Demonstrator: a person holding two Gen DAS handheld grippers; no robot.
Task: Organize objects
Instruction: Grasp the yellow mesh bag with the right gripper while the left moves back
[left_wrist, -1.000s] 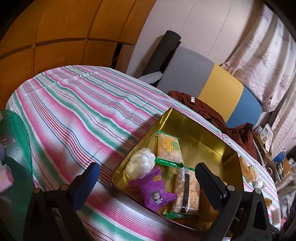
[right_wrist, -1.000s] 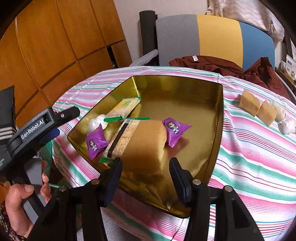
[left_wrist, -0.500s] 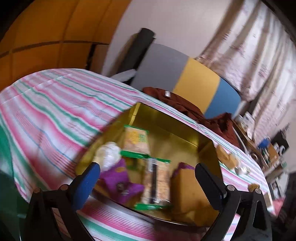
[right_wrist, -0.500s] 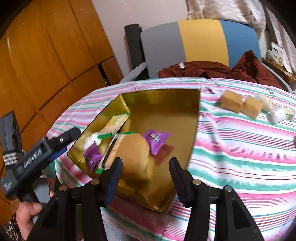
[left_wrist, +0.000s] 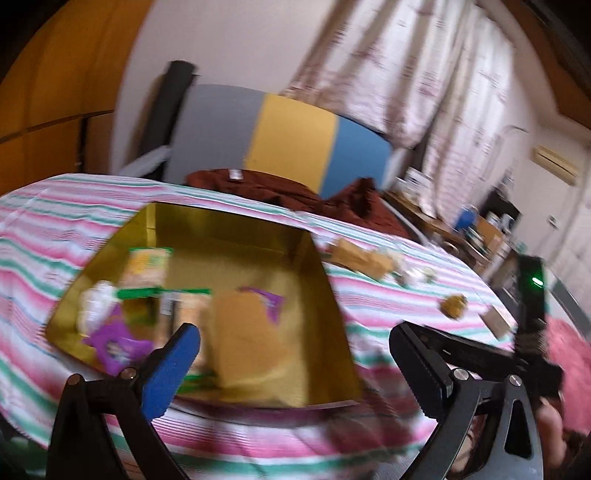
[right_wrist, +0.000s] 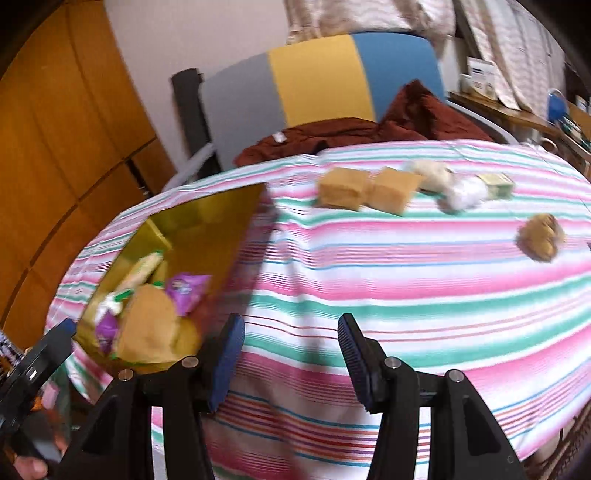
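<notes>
Two grippers, left gripper (left_wrist: 295, 365) and right gripper (right_wrist: 291, 354), hang spread and empty; aim right squarely over the tan packets (right_wrist: 345, 188), upper centre, before clenching.

1. A tray (right_wrist: 207, 225) sits on the desk (right_wrist: 406, 280), toward its left side in the right wrist view.
2. In the tray lie several packets (left_wrist: 147, 262), crowded toward its near left end, with a bun (left_wrist: 243, 332) beside them.
3. Right of the tray, on the desk, two blocks (right_wrist: 365, 188) lie side by side; further right sit small wrapped pieces (right_wrist: 465, 192).
4. A round snack (right_wrist: 541, 238) lies nearer, well apart from them.
5. Behind the desk stands a chair (right_wrist: 317, 77) with cloth (right_wrist: 351, 133) on it.
</notes>
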